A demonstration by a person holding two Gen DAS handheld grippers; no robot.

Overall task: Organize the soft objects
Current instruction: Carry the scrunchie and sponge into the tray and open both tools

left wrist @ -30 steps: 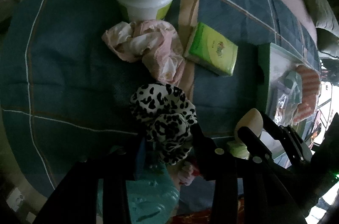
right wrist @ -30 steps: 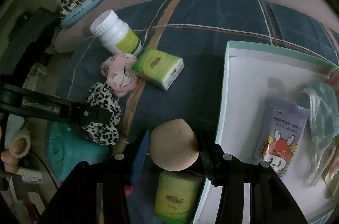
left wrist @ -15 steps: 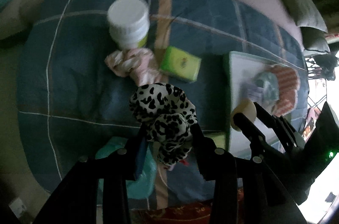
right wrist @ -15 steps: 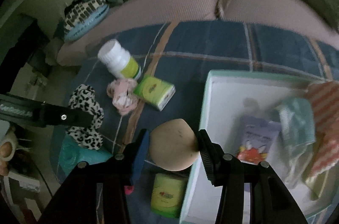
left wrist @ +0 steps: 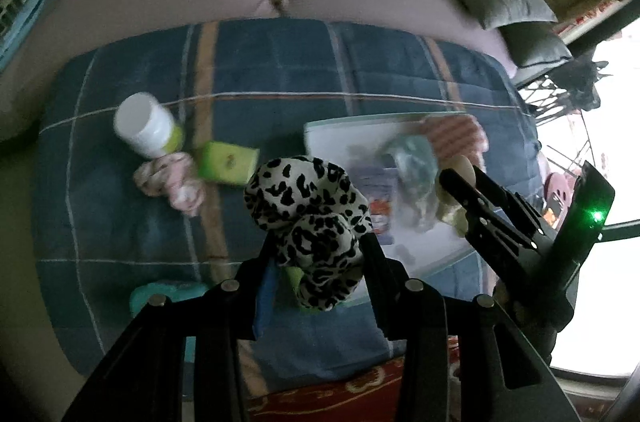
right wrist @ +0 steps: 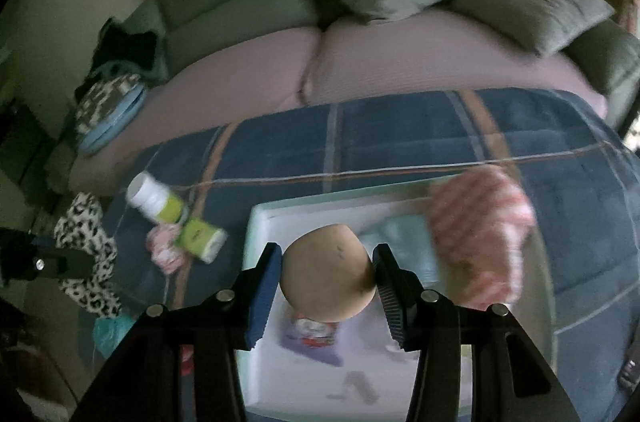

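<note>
Status: the white, teal-rimmed tray on the blue plaid quilt already holds a red-striped cloth, a pale teal cloth and a purple pouch. Two items are in transit: left gripper is clamped on a black-and-white leopard-print scrunchie beside the tray; right gripper is clamped on a beige egg-shaped sponge over the tray. Remaining, approx.: pink scrunchie on the quilt, plus a green tissue pack and a white pill bottle nearby.
</note>
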